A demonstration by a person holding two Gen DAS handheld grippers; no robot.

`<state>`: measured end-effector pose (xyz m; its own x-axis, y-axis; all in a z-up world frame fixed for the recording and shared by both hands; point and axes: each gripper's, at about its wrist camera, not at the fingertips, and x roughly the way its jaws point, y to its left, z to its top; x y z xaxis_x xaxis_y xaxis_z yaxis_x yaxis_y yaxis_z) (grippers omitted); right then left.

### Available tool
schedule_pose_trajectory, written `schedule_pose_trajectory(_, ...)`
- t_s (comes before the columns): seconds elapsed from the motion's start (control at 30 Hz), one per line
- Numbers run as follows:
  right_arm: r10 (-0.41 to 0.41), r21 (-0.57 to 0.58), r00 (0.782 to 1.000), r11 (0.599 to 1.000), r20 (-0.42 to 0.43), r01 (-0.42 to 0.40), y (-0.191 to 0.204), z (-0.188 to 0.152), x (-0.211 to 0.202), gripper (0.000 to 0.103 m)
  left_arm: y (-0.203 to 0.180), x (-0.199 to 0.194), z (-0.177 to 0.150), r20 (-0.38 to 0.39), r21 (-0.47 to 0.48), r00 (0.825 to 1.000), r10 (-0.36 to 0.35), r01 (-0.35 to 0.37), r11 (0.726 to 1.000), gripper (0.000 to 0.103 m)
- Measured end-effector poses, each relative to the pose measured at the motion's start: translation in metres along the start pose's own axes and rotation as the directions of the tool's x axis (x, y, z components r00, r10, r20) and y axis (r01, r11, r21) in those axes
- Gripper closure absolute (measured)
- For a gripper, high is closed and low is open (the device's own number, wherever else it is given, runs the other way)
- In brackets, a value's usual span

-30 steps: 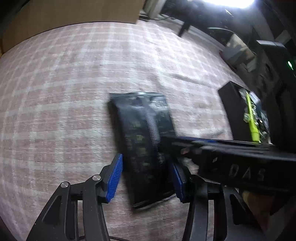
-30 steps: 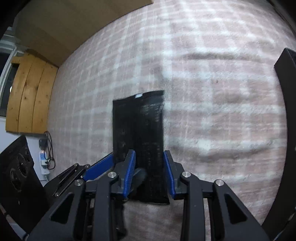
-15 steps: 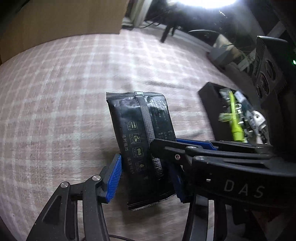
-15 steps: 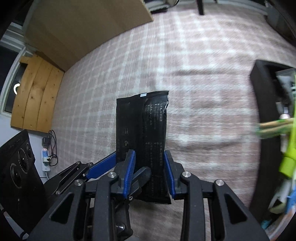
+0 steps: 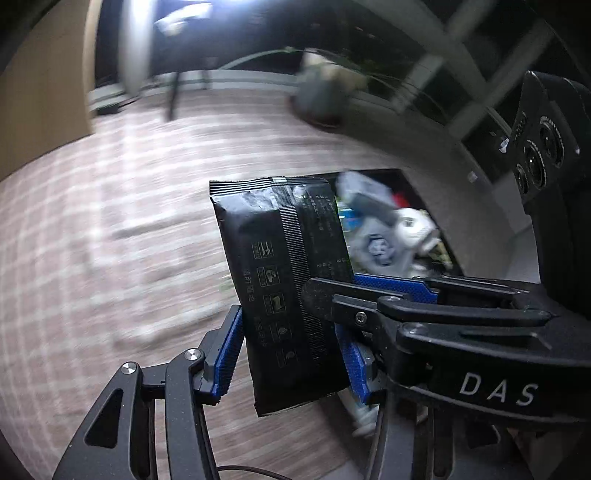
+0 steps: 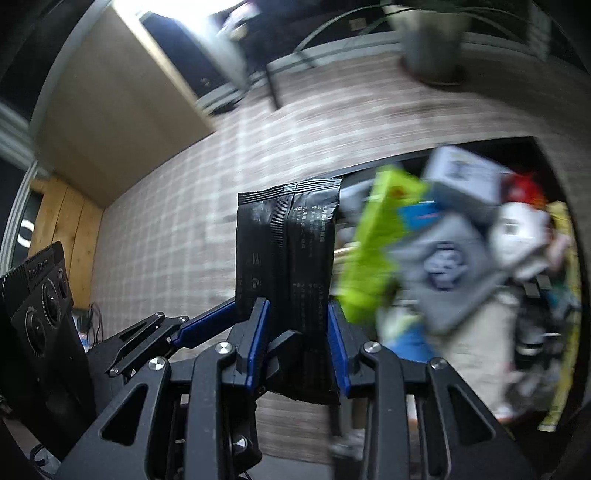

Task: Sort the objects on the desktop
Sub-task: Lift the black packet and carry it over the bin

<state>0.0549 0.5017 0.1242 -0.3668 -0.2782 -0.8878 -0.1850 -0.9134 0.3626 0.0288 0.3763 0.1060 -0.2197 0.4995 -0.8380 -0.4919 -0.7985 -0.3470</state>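
Note:
A flat black foil packet with white print is held upright in the air; it also shows in the right wrist view. My left gripper is shut on its lower part, blue pads against both edges. My right gripper is shut on the same packet from the right side. The right gripper's black body crosses the left wrist view. The packet's bottom edge hangs below the fingers.
A black bin full of items stands to the right: a lime-green pack, a grey pouch, a white and red item. The checked pink tablecloth lies below. A potted plant stands at the far edge.
Both grippers have lifted the black packet off the cloth and carried it right, toward the bin. The bin's contents now fill the right of both views.

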Motion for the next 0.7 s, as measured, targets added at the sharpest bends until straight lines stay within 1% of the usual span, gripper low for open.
schedule_pose_trajectory(0.03, -0.008, 0.014, 1.0, 1.0, 0.006, 0.008, 0.0, 0.001, 0.0, 0.071, -0.012, 0.005, 0.004, -0.005, 0.02, 1.0, -0.008, 0.008, 1.0, 0.056)
schedule_pose_trajectory(0.13, -0.04, 0.051, 0.999, 0.998, 0.03, 0.038, -0.035, 0.004, -0.026, 0.071, -0.048, 0.016, 0.015, -0.02, 0.075, 0.999, -0.032, 0.034, 0.997, 0.056)
schedule_pose_trajectory(0.2, -0.059, 0.072, 0.997, 0.996, 0.043, 0.055, -0.055, 0.007, -0.031, 0.071, -0.07, 0.023, 0.023, -0.031, 0.111, 0.999, -0.043, 0.046, 0.993, 0.056)
schedule_pose_trajectory(0.37, -0.097, 0.121, 0.993, 0.989, 0.059, 0.09, -0.089, 0.007, -0.046, 0.071, -0.117, 0.039, 0.035, -0.06, 0.182, 0.996, -0.059, 0.069, 0.981, 0.056)
schedule_pose_trajectory(0.4, -0.102, 0.137, 0.993, 0.986, 0.063, 0.093, -0.098, 0.007, -0.052, 0.069, -0.124, 0.043, 0.037, -0.07, 0.192, 0.996, -0.056, 0.069, 0.979, 0.054)
schedule_pose_trajectory(0.43, -0.105, 0.159, 0.992, 0.983, 0.072, 0.092, -0.107, 0.007, -0.057, 0.063, -0.131, 0.047, 0.04, -0.074, 0.202, 0.997, -0.038, 0.052, 0.978, 0.05)
schedule_pose_trajectory(0.47, -0.117, 0.186, 0.989, 0.977, 0.086, 0.099, -0.115, 0.006, -0.062, 0.055, -0.134, 0.047, 0.042, -0.069, 0.205, 0.997, -0.023, 0.037, 0.978, 0.047)
schedule_pose_trajectory(0.5, -0.13, 0.202, 0.986, 0.973, 0.1, 0.108, -0.126, 0.003, -0.076, 0.05, -0.135, 0.046, 0.045, -0.06, 0.204, 0.998, -0.014, 0.026, 0.979, 0.046)
schedule_pose_trajectory(0.53, -0.142, 0.209, 0.984, 0.971, 0.109, 0.117, -0.13, 0.002, -0.081, 0.044, -0.136, 0.045, 0.047, -0.052, 0.204, 0.999, -0.012, 0.022, 0.979, 0.042)
schedule_pose_trajectory(0.57, -0.149, 0.209, 0.982, 0.97, 0.118, 0.122, -0.133, 0.001, -0.086, 0.044, -0.137, 0.042, 0.048, -0.045, 0.208, 0.999, -0.009, 0.018, 0.978, 0.04)
schedule_pose_trajectory(0.7, -0.174, 0.188, 0.975, 0.971, 0.139, 0.147, -0.136, -0.003, -0.094, 0.043, -0.131, 0.031, 0.051, -0.022, 0.213, 0.999, 0.025, -0.02, 0.977, 0.039)
